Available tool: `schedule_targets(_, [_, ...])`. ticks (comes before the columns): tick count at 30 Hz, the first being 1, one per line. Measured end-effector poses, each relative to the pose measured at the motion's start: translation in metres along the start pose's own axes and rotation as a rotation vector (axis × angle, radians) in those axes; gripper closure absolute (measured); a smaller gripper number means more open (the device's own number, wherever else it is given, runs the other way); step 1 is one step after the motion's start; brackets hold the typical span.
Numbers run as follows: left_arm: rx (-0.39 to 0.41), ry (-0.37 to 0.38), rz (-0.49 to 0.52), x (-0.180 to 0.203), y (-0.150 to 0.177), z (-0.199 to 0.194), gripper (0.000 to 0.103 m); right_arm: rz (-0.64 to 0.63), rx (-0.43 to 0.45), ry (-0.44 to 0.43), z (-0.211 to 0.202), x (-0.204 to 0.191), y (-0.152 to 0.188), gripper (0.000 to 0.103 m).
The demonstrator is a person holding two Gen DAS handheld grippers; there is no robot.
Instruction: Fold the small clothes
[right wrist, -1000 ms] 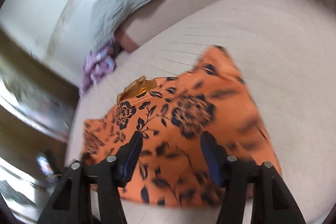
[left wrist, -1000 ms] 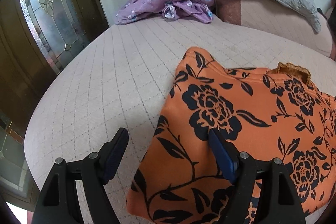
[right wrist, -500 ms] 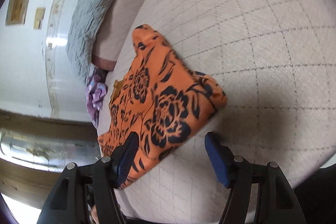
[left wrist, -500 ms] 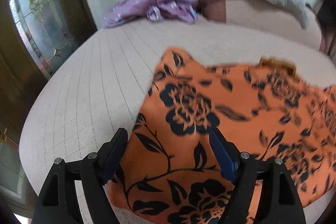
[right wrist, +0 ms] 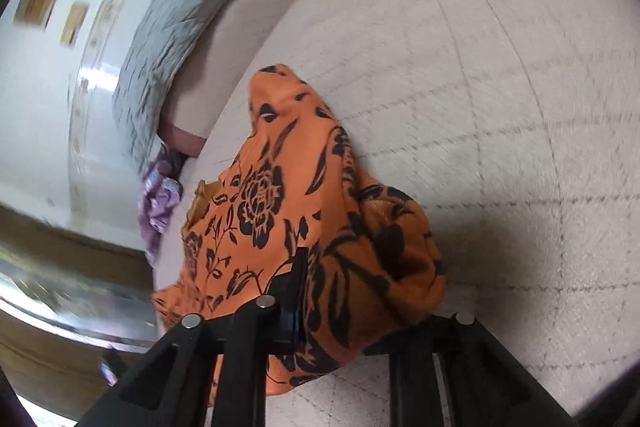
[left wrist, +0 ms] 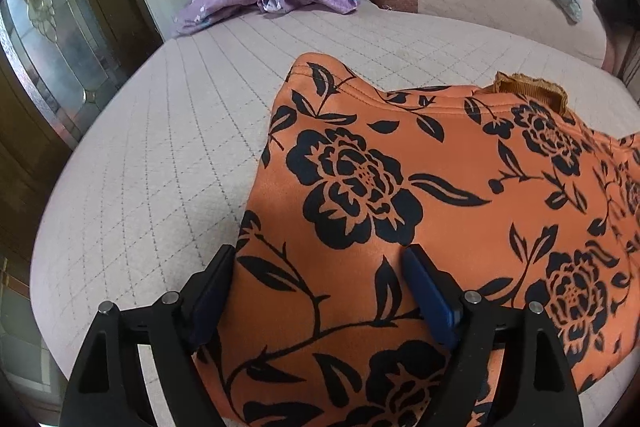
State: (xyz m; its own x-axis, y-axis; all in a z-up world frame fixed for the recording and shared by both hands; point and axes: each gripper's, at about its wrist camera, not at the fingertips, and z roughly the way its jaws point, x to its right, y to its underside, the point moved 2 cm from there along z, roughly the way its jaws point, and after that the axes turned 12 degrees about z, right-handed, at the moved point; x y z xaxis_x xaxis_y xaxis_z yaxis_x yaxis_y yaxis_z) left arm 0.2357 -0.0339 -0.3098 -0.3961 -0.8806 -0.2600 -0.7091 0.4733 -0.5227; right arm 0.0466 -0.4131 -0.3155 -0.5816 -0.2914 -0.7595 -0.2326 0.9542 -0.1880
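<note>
Your right gripper (right wrist: 332, 291) has just been closing and now clamps a bunched edge of the orange floral garment (left wrist: 440, 195), while your left gripper (left wrist: 320, 279) stands wide apart, the garment's corner lying between its jaws.

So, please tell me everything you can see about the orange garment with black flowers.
The orange garment looks like smooth, slightly thick cloth printed with black roses and leaves, with a darker ribbed collar at its far edge. It lies spread on the quilted bed. The right claw has just been closing and pinches a bunched corner. The left claw is open, one finger on each side of the near edge.
</note>
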Motion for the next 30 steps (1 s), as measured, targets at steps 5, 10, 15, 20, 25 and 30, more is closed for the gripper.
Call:
schedule_targets(5, [0.003, 0.032, -0.086, -0.026, -0.007, -0.001, 0.019, -0.14, 0.057, -0.037, -0.023, -0.046, 0.016, 0.086])
schedule_targets(10, [0.026, -0.024, -0.219, -0.078, -0.006, -0.011, 0.019, -0.266, 0.035, -0.115, -0.026, -0.117, 0.053, 0.086])
schedule_targets(15, [-0.009, -0.118, -0.384, -0.142, 0.015, -0.013, 0.019, -0.351, -0.052, -0.19, -0.006, -0.179, 0.11, 0.086])
schedule_targets(20, [-0.029, -0.154, -0.515, -0.187, 0.041, -0.01, 0.019, -0.392, -0.196, -0.226, 0.046, -0.217, 0.181, 0.086])
schedule_targets(25, [-0.049, -0.163, -0.567, -0.21, 0.06, -0.007, 0.019, -0.437, -0.386, -0.184, 0.115, -0.22, 0.251, 0.086])
schedule_targets(30, [-0.02, -0.132, -0.554, -0.208, 0.061, -0.009, 0.019, -0.382, -0.481, -0.228, 0.127, -0.196, 0.256, 0.074])
